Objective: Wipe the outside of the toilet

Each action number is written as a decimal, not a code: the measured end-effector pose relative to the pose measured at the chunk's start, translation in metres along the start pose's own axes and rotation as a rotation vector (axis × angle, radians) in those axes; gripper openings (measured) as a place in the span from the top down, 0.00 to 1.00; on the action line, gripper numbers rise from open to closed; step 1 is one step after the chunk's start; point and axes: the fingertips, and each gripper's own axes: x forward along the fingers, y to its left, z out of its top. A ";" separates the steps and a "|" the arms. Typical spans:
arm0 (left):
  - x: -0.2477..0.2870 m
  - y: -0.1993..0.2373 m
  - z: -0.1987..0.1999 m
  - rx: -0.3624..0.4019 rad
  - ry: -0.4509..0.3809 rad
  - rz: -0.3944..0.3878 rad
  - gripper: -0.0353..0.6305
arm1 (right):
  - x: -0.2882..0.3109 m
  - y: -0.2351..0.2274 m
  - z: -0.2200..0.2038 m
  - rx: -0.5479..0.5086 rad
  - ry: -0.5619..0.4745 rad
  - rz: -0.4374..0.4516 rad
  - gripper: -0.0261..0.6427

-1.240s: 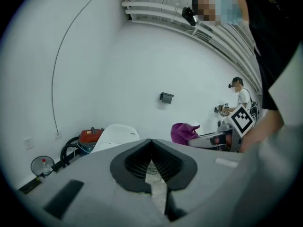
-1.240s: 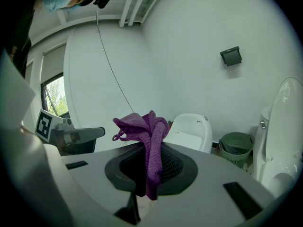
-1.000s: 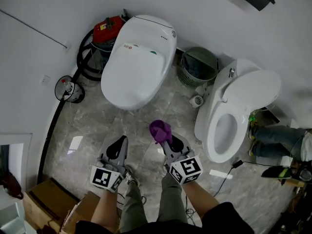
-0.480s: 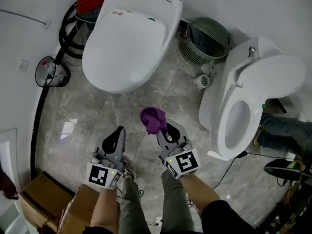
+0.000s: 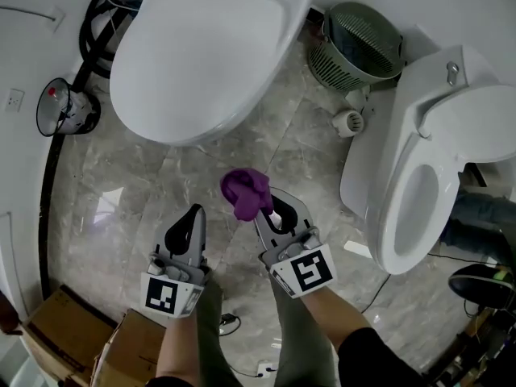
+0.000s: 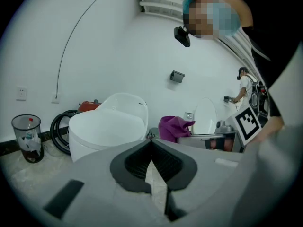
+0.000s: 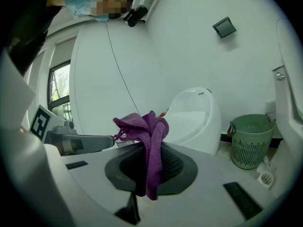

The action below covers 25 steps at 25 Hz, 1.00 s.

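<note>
A white toilet with its lid shut [image 5: 201, 55] stands ahead of me on the marble floor; the same closed toilet [image 6: 106, 126] [image 7: 194, 119] shows in both gripper views. A second toilet [image 5: 427, 176] with its seat raised is at the right. My right gripper [image 5: 260, 208] is shut on a purple cloth [image 5: 244, 192], which bunches above the jaws and hangs down between them [image 7: 149, 150]. My left gripper [image 5: 187, 234] is shut with nothing in it; its jaws meet at the tip [image 6: 151, 143]. Both hang over the floor, short of the closed toilet.
A green slotted basket [image 5: 355, 45] stands between the two toilets, a small white object [image 5: 348, 122] beside it. A black hose coil [image 5: 93, 31] and a clear bin [image 5: 63, 107] sit at the left wall. Cardboard boxes [image 5: 64, 337] lie at the lower left.
The view has closed in on the closed toilet, which now fills the top of the head view. Both grippers keep their spacing; the cloth stays held.
</note>
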 end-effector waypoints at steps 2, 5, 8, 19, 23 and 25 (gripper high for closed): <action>0.007 0.007 -0.013 0.028 -0.014 0.004 0.94 | 0.010 -0.004 -0.013 -0.009 -0.015 0.010 0.90; 0.020 0.020 -0.032 0.051 -0.045 0.006 0.94 | 0.027 -0.011 -0.034 -0.022 -0.044 0.027 0.90; 0.030 0.034 -0.050 0.095 -0.081 0.001 0.94 | 0.044 -0.017 -0.055 -0.034 -0.077 0.042 0.90; 0.063 0.075 -0.111 0.240 -0.081 -0.139 0.94 | 0.111 -0.024 -0.097 -0.118 -0.203 0.182 0.90; 0.063 0.078 -0.113 0.275 -0.097 -0.168 0.94 | 0.120 -0.023 -0.101 -0.144 -0.220 0.229 0.90; 0.059 0.081 -0.116 0.295 -0.095 -0.168 0.94 | 0.122 -0.025 -0.103 -0.142 -0.222 0.242 0.90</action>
